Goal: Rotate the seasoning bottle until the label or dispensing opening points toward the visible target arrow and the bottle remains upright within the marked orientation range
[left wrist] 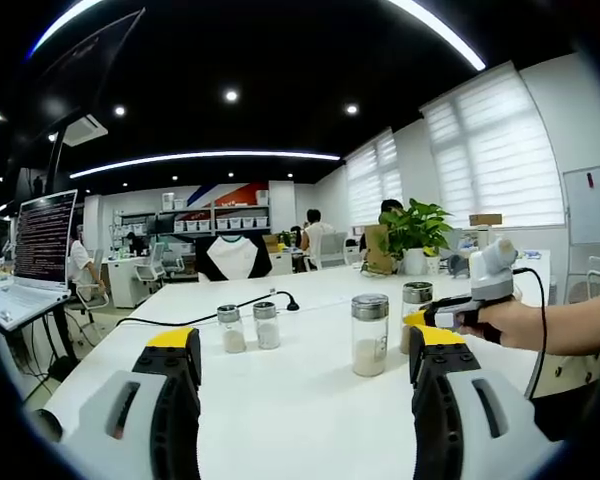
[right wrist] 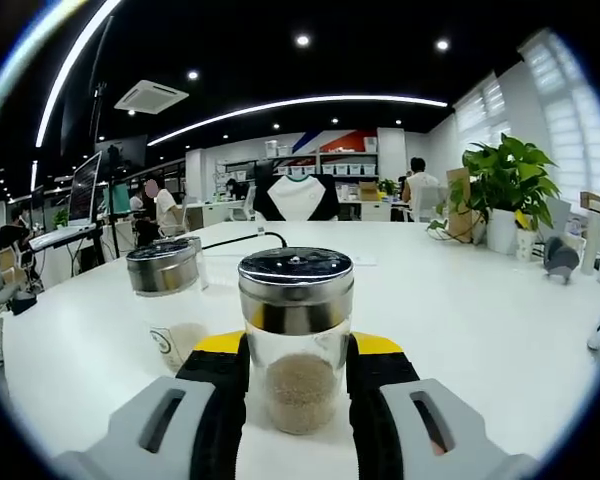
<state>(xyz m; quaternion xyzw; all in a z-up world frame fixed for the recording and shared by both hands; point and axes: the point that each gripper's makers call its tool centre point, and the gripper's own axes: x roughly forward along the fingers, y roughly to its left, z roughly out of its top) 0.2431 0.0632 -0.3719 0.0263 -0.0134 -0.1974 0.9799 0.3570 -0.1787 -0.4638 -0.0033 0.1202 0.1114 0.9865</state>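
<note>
Upright seasoning bottle (right wrist: 296, 335) on the white counter (right wrist: 480, 320), clasped between right tongs (right wrist: 298, 375), long axis vertical for twisting; left tongs (left wrist: 305, 365) open, well apart.

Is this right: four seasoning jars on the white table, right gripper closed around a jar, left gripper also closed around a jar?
Not quite. The left gripper holds nothing: the left gripper view shows its jaws spread apart over the bare white table, short of the jars. The rest stands: four jars, and the right gripper view shows the right gripper with its jaws against the sides of a seasoning jar.
</note>
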